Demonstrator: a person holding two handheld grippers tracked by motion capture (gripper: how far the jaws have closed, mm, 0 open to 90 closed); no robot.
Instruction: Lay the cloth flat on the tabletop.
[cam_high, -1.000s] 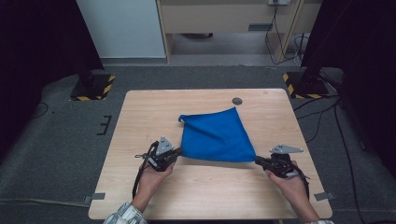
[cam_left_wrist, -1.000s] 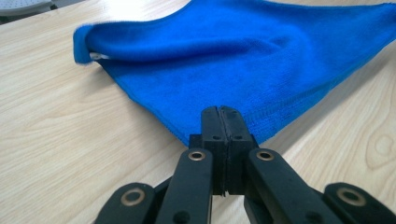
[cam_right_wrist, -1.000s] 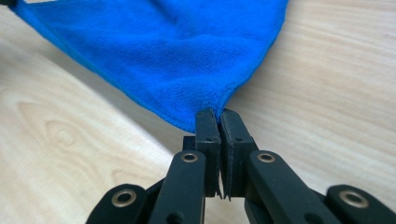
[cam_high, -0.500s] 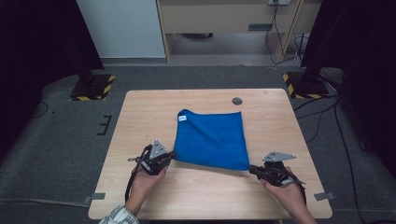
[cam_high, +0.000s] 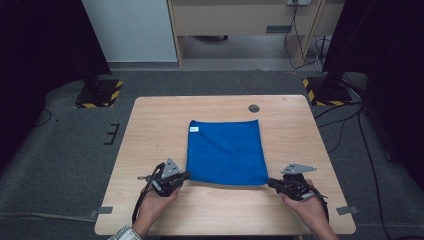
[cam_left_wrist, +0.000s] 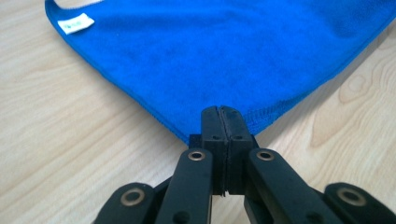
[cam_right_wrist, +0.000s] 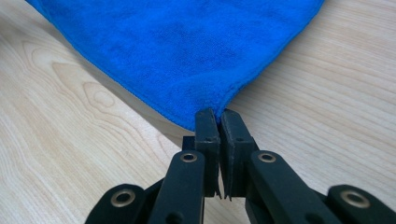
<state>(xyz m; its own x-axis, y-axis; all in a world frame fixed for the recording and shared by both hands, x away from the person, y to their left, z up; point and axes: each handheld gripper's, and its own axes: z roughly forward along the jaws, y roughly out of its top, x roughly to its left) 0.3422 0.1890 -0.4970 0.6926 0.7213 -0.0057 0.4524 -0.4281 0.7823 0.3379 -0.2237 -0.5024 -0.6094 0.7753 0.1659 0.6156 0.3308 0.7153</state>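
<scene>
Pinching the cloth's (cam_high: 226, 151) two near corners, you've got both grippers clamped tight: left gripper (cam_left_wrist: 223, 122) on the near-left corner, right gripper (cam_right_wrist: 218, 122) on the near-right. That pairing holds the near edge taut, so the blue square lies flat and square on the tabletop (cam_high: 150, 130). Its white tag (cam_left_wrist: 75, 23) sits at the far-left corner, face up. Both hands rest low, just off the near edge.

I'm working in what looks like a lab or test room: my light wooden table (cam_high: 150, 150) stands alone on grey carpet (cam_high: 70, 150), flanked by 2 black stands with yellow-black hazard-striped bases (cam_high: 100, 95), cables (cam_high: 350, 130) trailing across the floor, and plain cabinets (cam_high: 235, 20) behind.
</scene>
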